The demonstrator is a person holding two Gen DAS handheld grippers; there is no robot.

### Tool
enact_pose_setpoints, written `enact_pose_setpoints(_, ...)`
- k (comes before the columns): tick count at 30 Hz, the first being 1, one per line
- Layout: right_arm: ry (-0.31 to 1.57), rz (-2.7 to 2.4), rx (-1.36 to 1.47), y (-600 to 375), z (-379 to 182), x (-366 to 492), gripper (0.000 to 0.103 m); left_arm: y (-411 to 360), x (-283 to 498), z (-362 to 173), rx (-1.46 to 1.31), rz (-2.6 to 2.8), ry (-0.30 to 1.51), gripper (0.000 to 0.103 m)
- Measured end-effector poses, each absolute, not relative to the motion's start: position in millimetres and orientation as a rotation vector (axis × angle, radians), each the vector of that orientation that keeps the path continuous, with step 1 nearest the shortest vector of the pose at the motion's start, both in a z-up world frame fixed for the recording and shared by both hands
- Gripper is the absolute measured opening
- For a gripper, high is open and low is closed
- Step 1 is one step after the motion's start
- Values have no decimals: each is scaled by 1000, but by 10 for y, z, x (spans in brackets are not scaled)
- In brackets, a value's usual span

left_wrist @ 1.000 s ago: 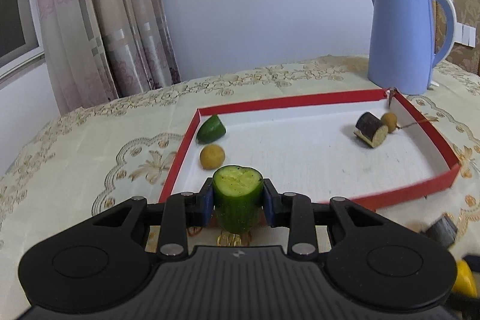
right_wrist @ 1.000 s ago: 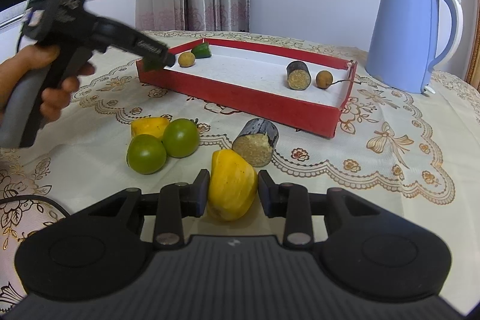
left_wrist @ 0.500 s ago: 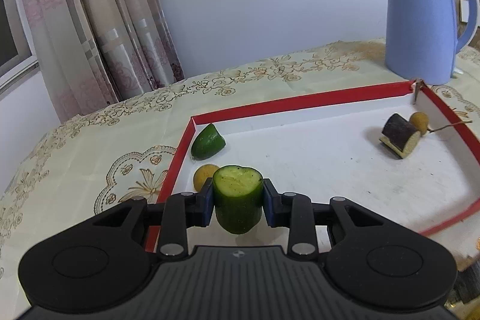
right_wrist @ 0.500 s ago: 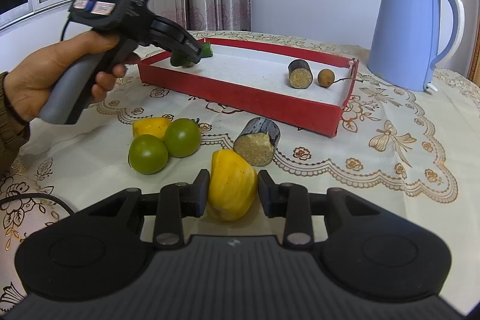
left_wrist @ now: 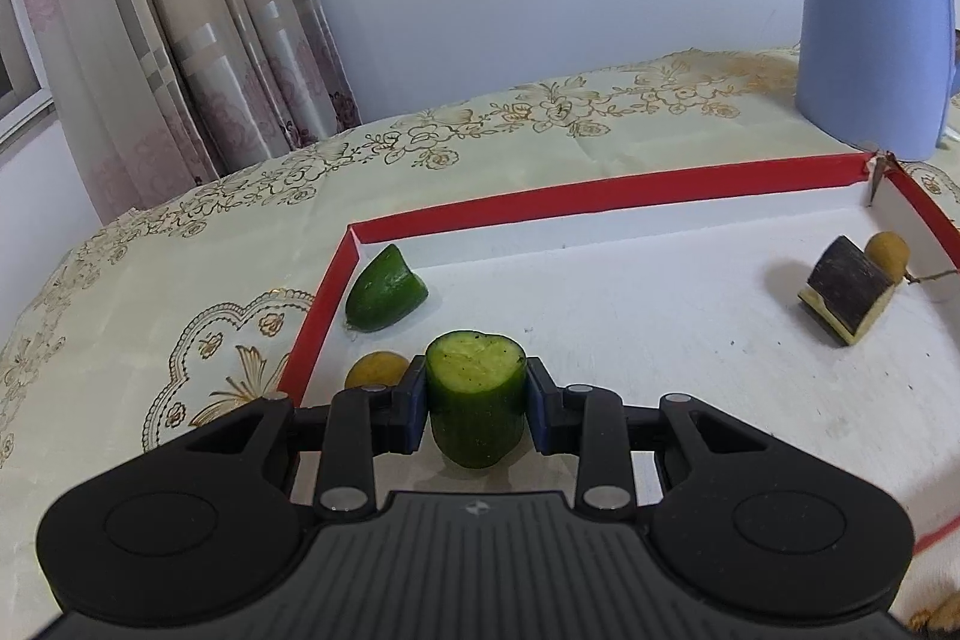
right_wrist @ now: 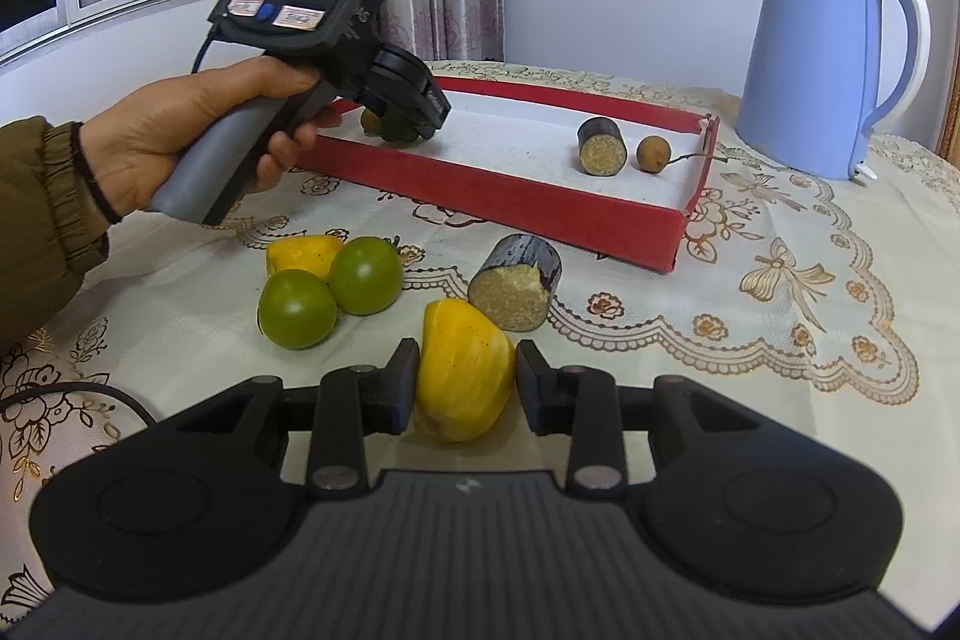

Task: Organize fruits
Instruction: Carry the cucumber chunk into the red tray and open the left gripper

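Observation:
My left gripper (left_wrist: 475, 406) is shut on a green cucumber piece (left_wrist: 474, 394) and holds it over the near left part of the red tray (left_wrist: 600, 187). In the tray lie another cucumber piece (left_wrist: 384, 289), a yellow longan (left_wrist: 375, 370), a dark sugarcane piece (left_wrist: 846, 289) and a second longan (left_wrist: 888, 247). My right gripper (right_wrist: 465, 385) is shut on a yellow fruit piece (right_wrist: 462, 370) just above the tablecloth. The left gripper also shows in the right wrist view (right_wrist: 414, 115), over the tray's (right_wrist: 498, 193) left end.
On the cloth in front of the tray lie two green round fruits (right_wrist: 297, 307) (right_wrist: 365, 275), a yellow piece (right_wrist: 300, 253) and a sugarcane piece (right_wrist: 516, 289). A blue kettle (right_wrist: 822, 64) stands at the back right. Curtains (left_wrist: 180, 40) hang behind the table.
My left gripper has carried the cucumber piece forward, from before the tray's near edge to over its inside. My right gripper and its yellow piece have stayed still.

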State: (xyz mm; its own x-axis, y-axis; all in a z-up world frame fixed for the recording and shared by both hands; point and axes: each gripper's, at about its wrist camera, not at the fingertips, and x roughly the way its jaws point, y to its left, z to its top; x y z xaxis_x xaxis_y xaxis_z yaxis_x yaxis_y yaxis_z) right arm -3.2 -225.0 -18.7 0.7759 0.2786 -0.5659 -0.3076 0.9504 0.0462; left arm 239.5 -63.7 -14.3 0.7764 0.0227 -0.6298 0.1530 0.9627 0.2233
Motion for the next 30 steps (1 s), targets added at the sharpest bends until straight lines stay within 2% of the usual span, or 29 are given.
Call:
enact_pose_setpoints(22, 612, 315, -54, -2230, -189, -39, 32, -674, 2573, -108, 243, -60, 691, 33)
enact_pose_setpoints(25, 614, 315, -55, -2224, -194, -39, 32, -659, 2567, -73, 228, -59, 682, 50)
enact_pose_setpoints(27, 614, 314, -57, -2224, -192, -43, 32, -654, 2549, -42, 227, -49, 665, 67)
enact_pose_setpoints(30, 615, 314, -58, -2219, -190, -41, 32, -654, 2514, 10, 236, -38, 644, 71)
